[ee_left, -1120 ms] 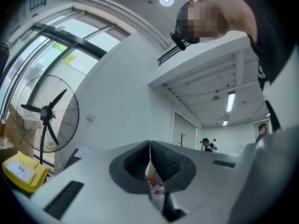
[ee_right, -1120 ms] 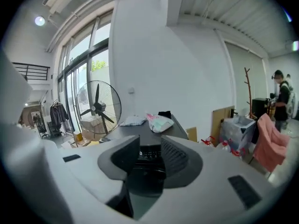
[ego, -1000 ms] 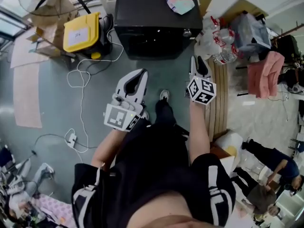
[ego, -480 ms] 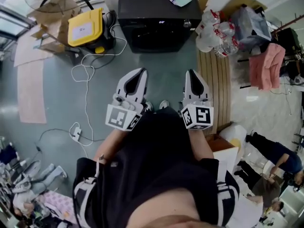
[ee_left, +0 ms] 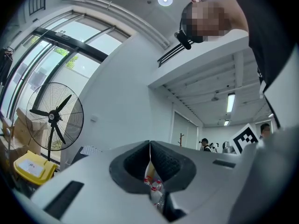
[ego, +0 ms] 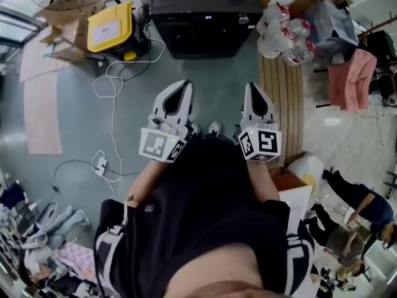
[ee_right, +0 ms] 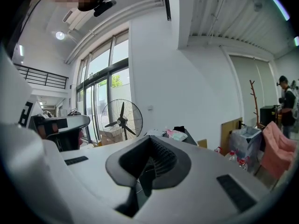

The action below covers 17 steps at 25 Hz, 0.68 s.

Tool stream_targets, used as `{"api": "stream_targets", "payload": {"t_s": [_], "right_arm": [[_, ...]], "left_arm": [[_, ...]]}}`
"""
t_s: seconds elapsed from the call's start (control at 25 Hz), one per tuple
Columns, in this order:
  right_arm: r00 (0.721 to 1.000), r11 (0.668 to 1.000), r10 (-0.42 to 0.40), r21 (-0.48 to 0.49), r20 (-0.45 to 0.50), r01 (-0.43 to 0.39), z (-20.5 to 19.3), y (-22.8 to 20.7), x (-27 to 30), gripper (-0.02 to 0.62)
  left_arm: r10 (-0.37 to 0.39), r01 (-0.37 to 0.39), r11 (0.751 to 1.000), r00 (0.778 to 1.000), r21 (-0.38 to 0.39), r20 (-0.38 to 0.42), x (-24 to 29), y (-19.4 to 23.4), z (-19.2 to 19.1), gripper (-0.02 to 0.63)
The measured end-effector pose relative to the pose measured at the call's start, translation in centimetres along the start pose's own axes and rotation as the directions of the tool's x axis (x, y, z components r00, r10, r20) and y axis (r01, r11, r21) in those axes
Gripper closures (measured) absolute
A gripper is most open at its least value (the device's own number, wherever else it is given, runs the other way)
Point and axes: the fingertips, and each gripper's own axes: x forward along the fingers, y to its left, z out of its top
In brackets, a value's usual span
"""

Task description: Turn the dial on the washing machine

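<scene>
The black washing machine [ego: 205, 17] stands at the top of the head view, with its small silver dial [ego: 243, 19] at the front's upper right corner. Both grippers hang in the air in front of the person's body, well short of the machine and touching nothing. My left gripper [ego: 185, 87] points toward the machine with its jaws shut and empty [ee_left: 149, 144]. My right gripper [ego: 255, 89] is level with it, a little to the right, and its jaws are also shut with nothing between them [ee_right: 149, 140]. Part of the machine's top [ee_right: 184, 135] shows beyond the right jaws.
A yellow box [ego: 110, 28] and loose white cables [ego: 107, 85] lie on the floor left of the machine. Packs of water bottles [ego: 282, 36], wooden planks [ego: 282, 104] and a pink cloth [ego: 350, 79] crowd the right. A standing fan [ee_right: 122, 118] is at the left. People stand at the lower right.
The right gripper has drawn back from near the machine's front to beside the left gripper. The machine now sits farther up in the head view. The left gripper has barely moved.
</scene>
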Motion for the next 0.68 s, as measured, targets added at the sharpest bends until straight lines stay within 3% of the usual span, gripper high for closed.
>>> {"api": "stream_targets", "payload": {"t_s": [0.68], "right_arm": [[1.0, 1.0, 0.003, -0.001, -0.004, -0.003, -0.12, -0.18, 0.25, 0.571]], "left_arm": [[-0.01, 0.01, 1.0, 1.0, 0.001, -0.002, 0.52, -0.68, -0.08, 0.584]]}}
